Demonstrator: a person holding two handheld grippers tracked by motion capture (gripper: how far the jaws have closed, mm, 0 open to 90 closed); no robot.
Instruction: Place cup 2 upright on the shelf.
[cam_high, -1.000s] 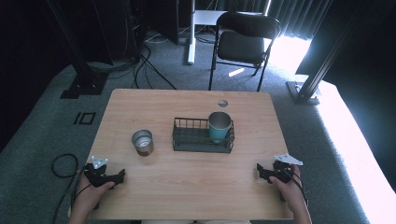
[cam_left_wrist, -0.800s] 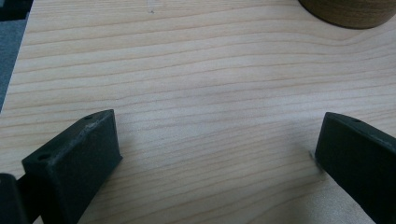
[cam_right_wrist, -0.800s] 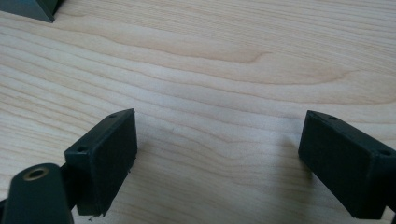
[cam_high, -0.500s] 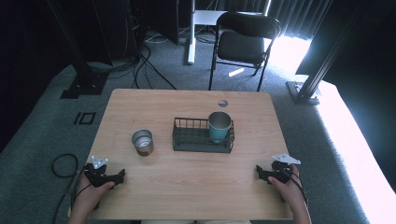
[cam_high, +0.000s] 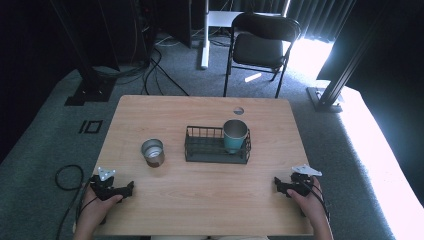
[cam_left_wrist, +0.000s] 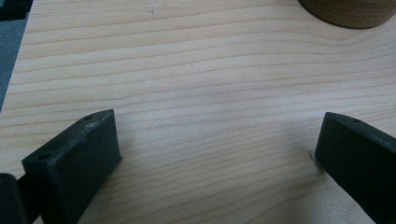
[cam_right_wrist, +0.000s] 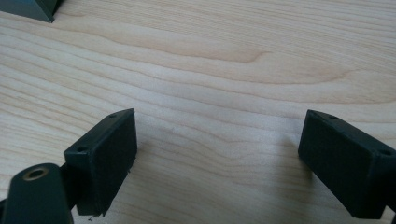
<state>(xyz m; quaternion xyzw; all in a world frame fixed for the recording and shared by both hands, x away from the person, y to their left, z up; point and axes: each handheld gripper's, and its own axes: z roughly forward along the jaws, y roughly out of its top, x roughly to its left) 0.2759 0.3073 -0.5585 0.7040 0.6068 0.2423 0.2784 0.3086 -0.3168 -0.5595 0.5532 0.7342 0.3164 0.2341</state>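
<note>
We see one table, one basket holding one cup, one tin beside it, left gripper and right gripper both with jaws wide apart, holding nothing.

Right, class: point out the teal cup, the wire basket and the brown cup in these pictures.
teal cup (cam_high: 234, 136), high view, on its outer wall.
wire basket (cam_high: 205, 157), high view, on its near front wall.
brown cup (cam_high: 153, 158), high view, on its outer side below the rim.

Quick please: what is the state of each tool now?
Left tool: open, holding nothing.
Right tool: open, holding nothing.
</note>
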